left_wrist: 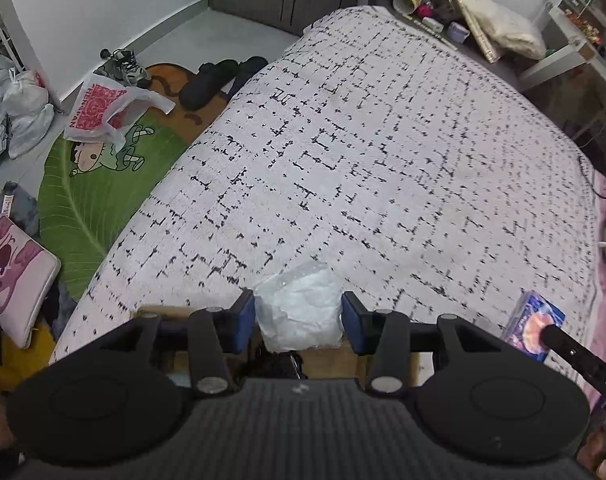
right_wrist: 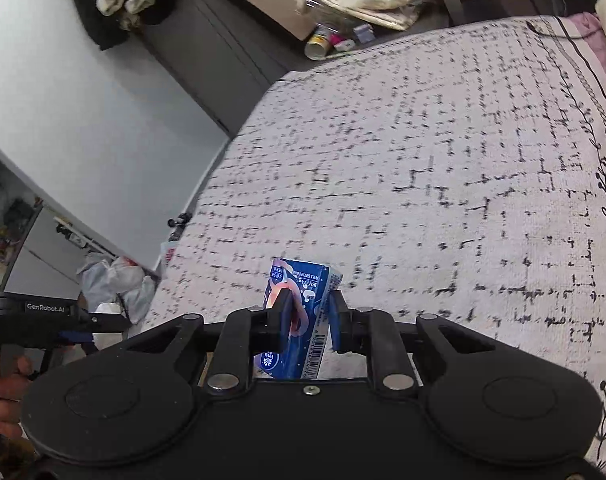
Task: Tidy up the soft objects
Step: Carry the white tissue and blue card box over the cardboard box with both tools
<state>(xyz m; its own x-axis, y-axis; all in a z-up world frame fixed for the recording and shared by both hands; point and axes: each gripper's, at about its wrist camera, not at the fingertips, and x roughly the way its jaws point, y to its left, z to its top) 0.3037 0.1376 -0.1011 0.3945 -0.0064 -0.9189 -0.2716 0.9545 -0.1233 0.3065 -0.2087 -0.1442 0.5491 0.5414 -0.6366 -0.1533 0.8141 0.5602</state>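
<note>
Left hand-held gripper (left_wrist: pixel 299 320): I see its blue pads pinching a clear plastic bag (left_wrist: pixel 301 312) of white filling, held above the near edge of the bed (left_wrist: pixel 383 152).
Right hand-held gripper (right_wrist: pixel 309 320): I have it pinching a blue tissue pack (right_wrist: pixel 299 312), upright over the same patterned blanket.
Floor left of bed: green leaf rug (left_wrist: pixel 87 204), pink cushion (left_wrist: pixel 11 276).

bedspread (left_wrist: pixel 383 152) black-flecked | leaf rug (left_wrist: pixel 87 200) on floor | plastic bag (left_wrist: pixel 111 108) on rug
</note>
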